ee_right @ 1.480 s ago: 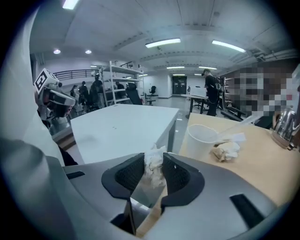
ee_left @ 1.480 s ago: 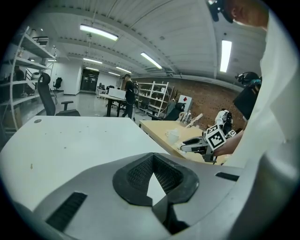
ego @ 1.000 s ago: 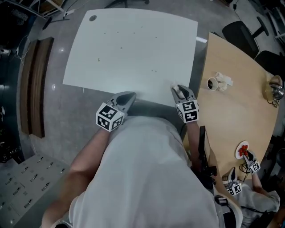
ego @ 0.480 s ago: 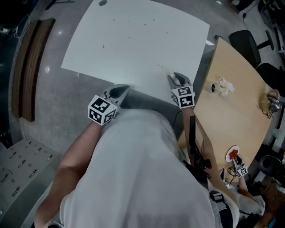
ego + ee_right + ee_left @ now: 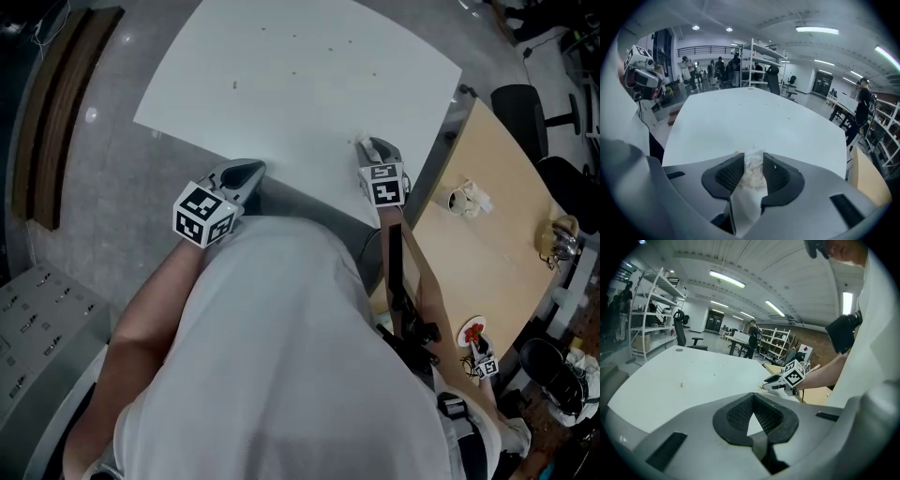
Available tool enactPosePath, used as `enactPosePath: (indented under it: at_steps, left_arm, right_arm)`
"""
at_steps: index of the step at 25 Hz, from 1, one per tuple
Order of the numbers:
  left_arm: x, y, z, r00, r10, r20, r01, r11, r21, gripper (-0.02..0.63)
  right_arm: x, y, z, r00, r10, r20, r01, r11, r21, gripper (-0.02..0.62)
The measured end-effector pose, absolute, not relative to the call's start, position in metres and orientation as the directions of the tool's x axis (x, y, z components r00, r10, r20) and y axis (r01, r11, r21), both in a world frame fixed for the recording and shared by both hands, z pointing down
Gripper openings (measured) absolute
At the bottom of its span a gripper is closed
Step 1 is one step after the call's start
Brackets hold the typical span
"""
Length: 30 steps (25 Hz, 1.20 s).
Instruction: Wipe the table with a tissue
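A crumpled white tissue (image 5: 752,171) is pinched between the black ribbed pads (image 5: 730,173) of the right gripper (image 5: 753,157). Its crushed end stands up between the jaw tips, and a loose flap hangs back toward the camera. The jaws are held apart only by the wad they clamp.

In the head view this gripper is seen low over the near right part of the white table (image 5: 281,84), just inside its edge and close to the right corner. Whether the tissue presses on the top cannot be told.

A few small dark specks (image 5: 234,84) are scattered over the far half of the white table.

The left gripper (image 5: 753,395) is held just beside the table's near edge, well apart from the right one. Its pad tips are pressed together and nothing is caught between them.

The marker cubes (image 5: 202,214) on both grippers bear bold black-and-white square patterns rather than letters.

A white shirt (image 5: 281,356) fills the lower part of the head view. A wooden table (image 5: 497,253) adjoins the white table on the right, with a black chair (image 5: 520,98) behind it.
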<state>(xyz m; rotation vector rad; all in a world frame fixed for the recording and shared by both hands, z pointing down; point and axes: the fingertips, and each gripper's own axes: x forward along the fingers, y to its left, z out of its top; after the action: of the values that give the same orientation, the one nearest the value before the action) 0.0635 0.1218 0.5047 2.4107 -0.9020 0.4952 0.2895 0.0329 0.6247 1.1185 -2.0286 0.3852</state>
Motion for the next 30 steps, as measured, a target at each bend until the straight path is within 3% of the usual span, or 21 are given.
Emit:
enactPosePath:
  at_steps: [9,19,27,30]
  left_arm:
    - [0.046,0.106,0.507,0.734,-0.476,0.484,-0.662,-0.663,0.351,0.006]
    - [0.036,0.095,0.514,0.766,-0.432,0.476,-0.622,-0.686,0.378,0.006]
    - [0.045,0.081,0.516,0.796,-0.389,0.464,-0.576,-0.721,0.385,0.005]
    - [0.05,0.078,0.515,0.806,-0.376,0.457,-0.562,-0.729,0.391,0.005]
  right_arm:
    - [0.284,0.038,0.63,-0.177,-0.579,0.796,-0.778,0.577,0.247,0.123]
    - [0.277,0.059,0.63,-0.146,-0.557,0.817,-0.774,0.579,0.256,0.121]
    - [0.256,0.1,0.632,-0.165,-0.52,0.838,-0.743,0.624,0.241,0.121]
    - [0.25,0.107,0.625,-0.285,-0.504,0.816,-0.797,0.597,0.09,0.121]
